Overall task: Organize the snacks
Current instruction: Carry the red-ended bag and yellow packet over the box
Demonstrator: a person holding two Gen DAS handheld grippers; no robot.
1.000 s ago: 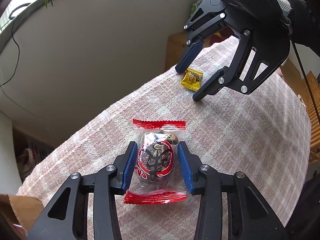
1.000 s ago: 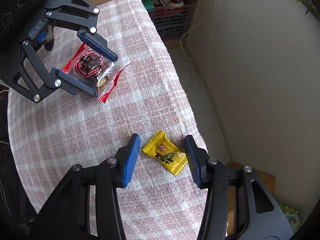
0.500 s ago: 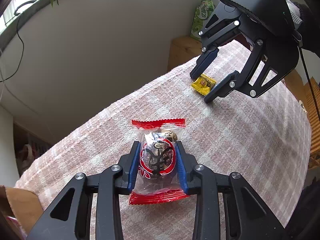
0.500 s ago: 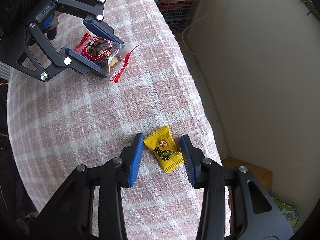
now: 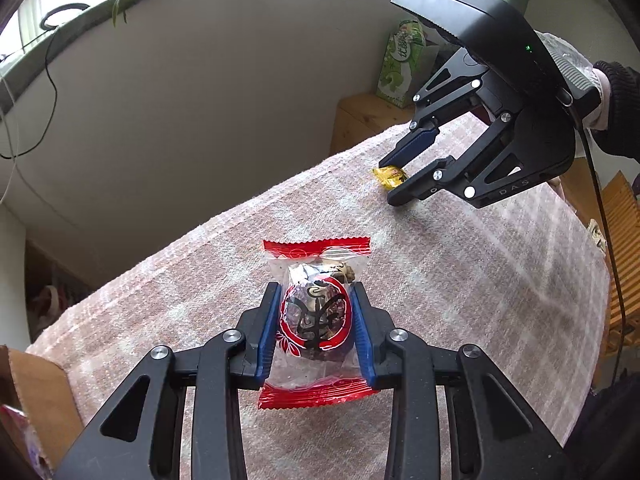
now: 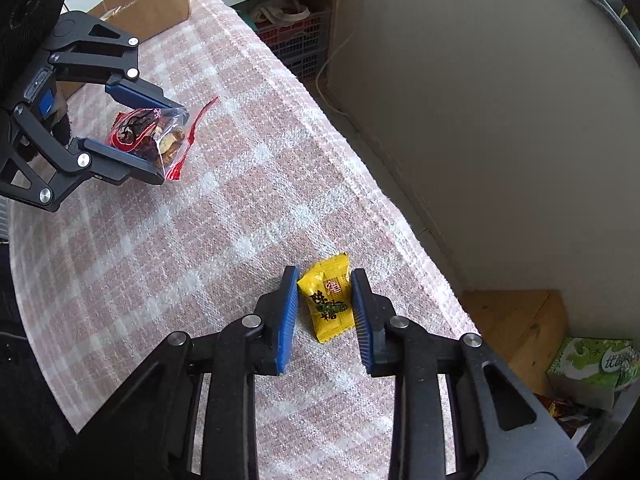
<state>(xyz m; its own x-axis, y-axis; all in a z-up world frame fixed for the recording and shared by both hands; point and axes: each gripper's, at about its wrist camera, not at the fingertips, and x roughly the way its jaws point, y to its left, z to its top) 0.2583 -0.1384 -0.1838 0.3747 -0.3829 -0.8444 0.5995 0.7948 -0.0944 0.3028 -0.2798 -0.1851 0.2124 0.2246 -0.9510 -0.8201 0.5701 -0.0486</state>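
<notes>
Since the earlier frames both tools are narrowed: the left tool [image 5: 316,330] is clamped on the red-ended snack packet [image 5: 316,320], while the right tool [image 6: 325,310] is closing around the yellow candy [image 6: 326,300] on the checked worktop [image 6: 220,220], ready for sorting.

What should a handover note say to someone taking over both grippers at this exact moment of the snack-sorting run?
Left gripper: pads pressed on both sides of the red-and-clear snack packet, which sits low over the checked tablecloth.
Right gripper: jaws closing around the yellow candy; it lies between the pads near the table edge, and a firm grip is not clear yet.
Cardboard box: open, at the far end of the table beyond the left gripper; probably the destination.
Done: both snacks lined up, the left one gripped.
Left: finish the right grip, lift both, carry them to the box.
</notes>
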